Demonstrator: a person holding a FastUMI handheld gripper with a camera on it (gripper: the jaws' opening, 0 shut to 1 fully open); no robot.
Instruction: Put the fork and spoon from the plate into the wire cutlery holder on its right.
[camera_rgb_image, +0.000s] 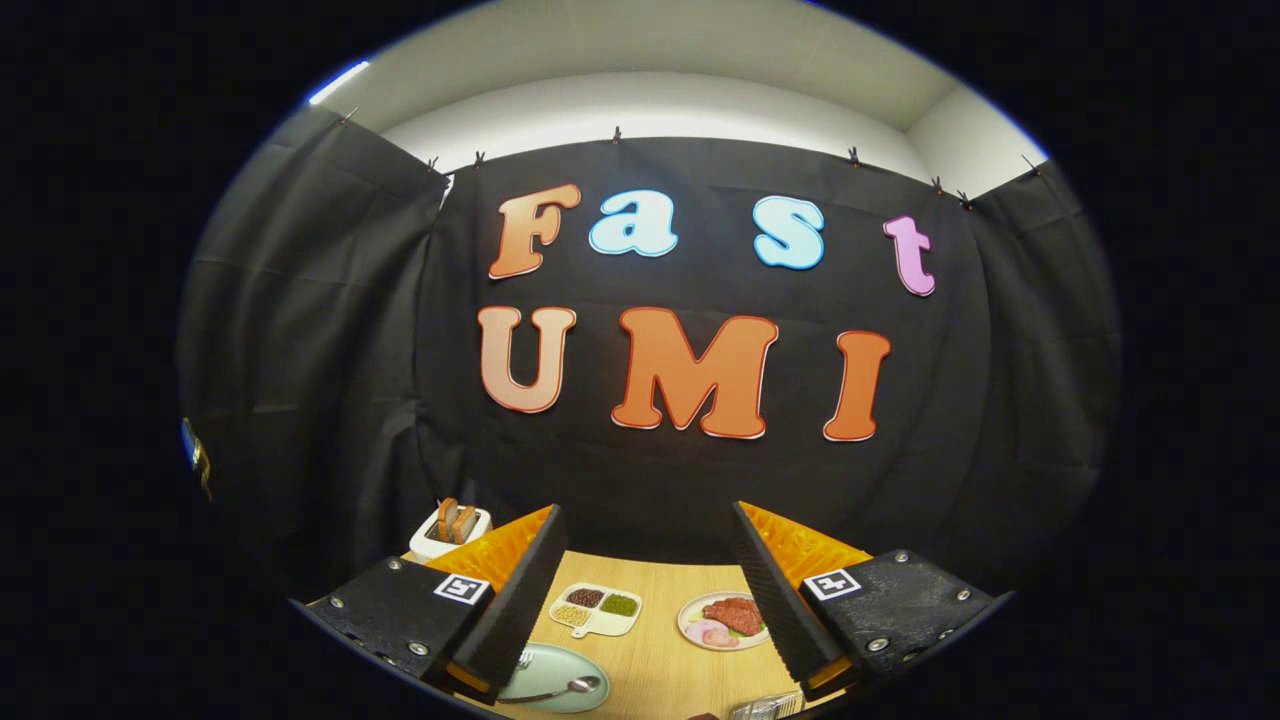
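I count one plate (555, 672), pale green, with one spoon (560, 689) and one fork (521, 661) lying on it; the fork is mostly hidden behind my left finger, only its tines peeking out. One wire cutlery holder (768, 708) sits low at about five o'clock from the plate, barely showing between my fingers.

My gripper (645, 590) is spread wide and grips nothing; the plate sits just ahead of the left finger, at about seven o'clock from the midpoint between the tips.

Further out on the wooden table (660, 650) I see one divided tray (597, 609) at twelve o'clock from the plate, its three wells filled with dark, green and pale grains. One round dish (722, 620) at three o'clock from the tray carries slices of meat. One white box (449, 533) at ten o'clock, beyond my left finger, has two pieces of bread standing in it.
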